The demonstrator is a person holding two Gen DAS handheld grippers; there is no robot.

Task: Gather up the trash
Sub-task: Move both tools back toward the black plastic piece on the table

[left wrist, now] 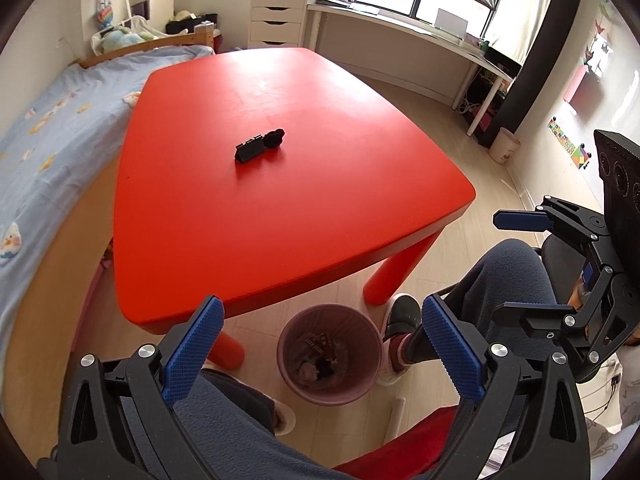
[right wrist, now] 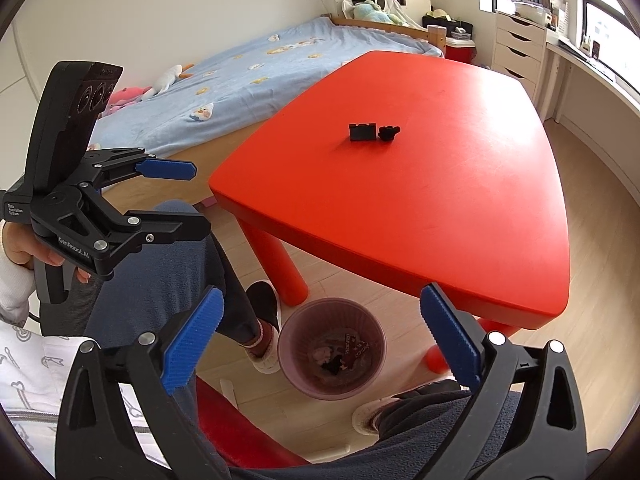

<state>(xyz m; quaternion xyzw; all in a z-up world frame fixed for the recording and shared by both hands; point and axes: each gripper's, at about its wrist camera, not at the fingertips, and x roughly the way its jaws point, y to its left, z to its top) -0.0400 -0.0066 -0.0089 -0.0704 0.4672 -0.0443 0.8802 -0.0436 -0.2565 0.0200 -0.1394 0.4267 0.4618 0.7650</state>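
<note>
Red surface with two small black pieces, pink bin with trash on the floor below, left gripper and right gripper above it, jaws wide apart, empty.

A bin stands on the floor just before the near edge of the counter, between the person's feet, with trash lying in it. Two small objects lie side by side near the middle of the counter. A bed runs along its left side; drawers stand behind it.
</note>
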